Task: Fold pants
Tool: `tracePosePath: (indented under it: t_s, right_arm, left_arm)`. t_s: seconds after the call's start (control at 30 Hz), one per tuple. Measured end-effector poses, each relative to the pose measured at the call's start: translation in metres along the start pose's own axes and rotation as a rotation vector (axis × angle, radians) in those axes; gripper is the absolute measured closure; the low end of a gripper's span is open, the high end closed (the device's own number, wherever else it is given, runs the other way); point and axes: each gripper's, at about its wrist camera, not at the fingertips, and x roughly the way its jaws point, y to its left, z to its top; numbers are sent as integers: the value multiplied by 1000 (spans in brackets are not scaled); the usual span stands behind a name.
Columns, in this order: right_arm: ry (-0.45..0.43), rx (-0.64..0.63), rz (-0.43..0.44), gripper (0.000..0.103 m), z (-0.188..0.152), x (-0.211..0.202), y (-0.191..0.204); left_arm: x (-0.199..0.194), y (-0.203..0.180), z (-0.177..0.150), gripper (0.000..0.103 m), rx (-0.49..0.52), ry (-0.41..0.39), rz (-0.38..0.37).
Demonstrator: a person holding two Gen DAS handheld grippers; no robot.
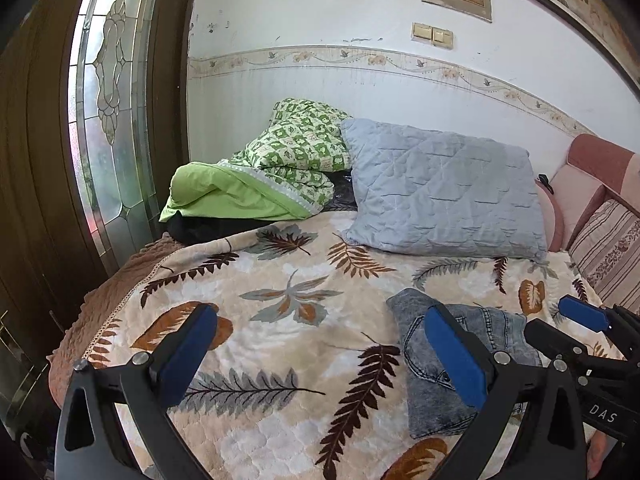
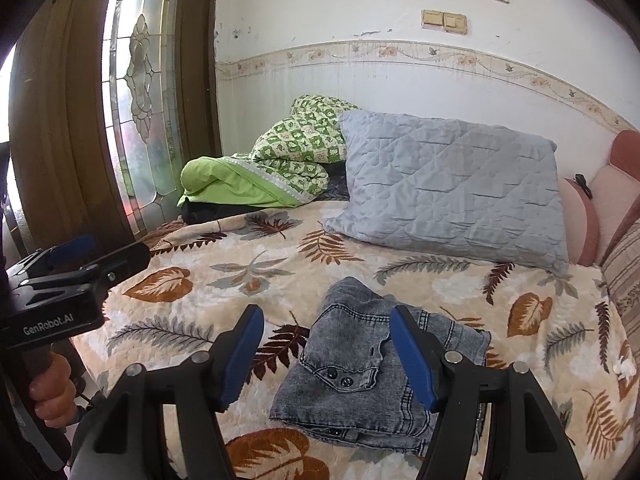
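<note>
The pants (image 2: pixel 360 364) are grey-blue washed denim, folded into a compact bundle on the leaf-patterned blanket (image 2: pixel 200 280). In the right wrist view my right gripper (image 2: pixel 326 316) stands open just short of the bundle, its blue pads (image 2: pixel 416 360) to either side of the bundle's near part and not touching it. In the left wrist view the pants (image 1: pixel 496 332) lie at the lower right, partly behind one finger. My left gripper (image 1: pixel 320 314) is open over bare blanket (image 1: pixel 280 240), left of the pants. The right gripper (image 1: pixel 560 326) shows at that view's right edge.
A grey quilted pillow (image 2: pixel 452 184) and a green patterned duvet (image 2: pixel 280 164) lie at the far side of the bed. A wooden door with leaded glass (image 2: pixel 140 92) stands at the left. A pink headboard (image 2: pixel 612 184) and a striped cushion (image 2: pixel 624 276) are at the right. A hand (image 2: pixel 52 396) holds the left gripper (image 2: pixel 108 252).
</note>
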Motion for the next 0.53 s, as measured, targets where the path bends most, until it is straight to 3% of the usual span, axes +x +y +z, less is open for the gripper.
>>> tracePosePath:
  t_s: [0.53]
  right_arm:
    - [54,58,32,34,-6,70,-19]
  left_arm:
    - [59,-7,-5,0,28,95,0]
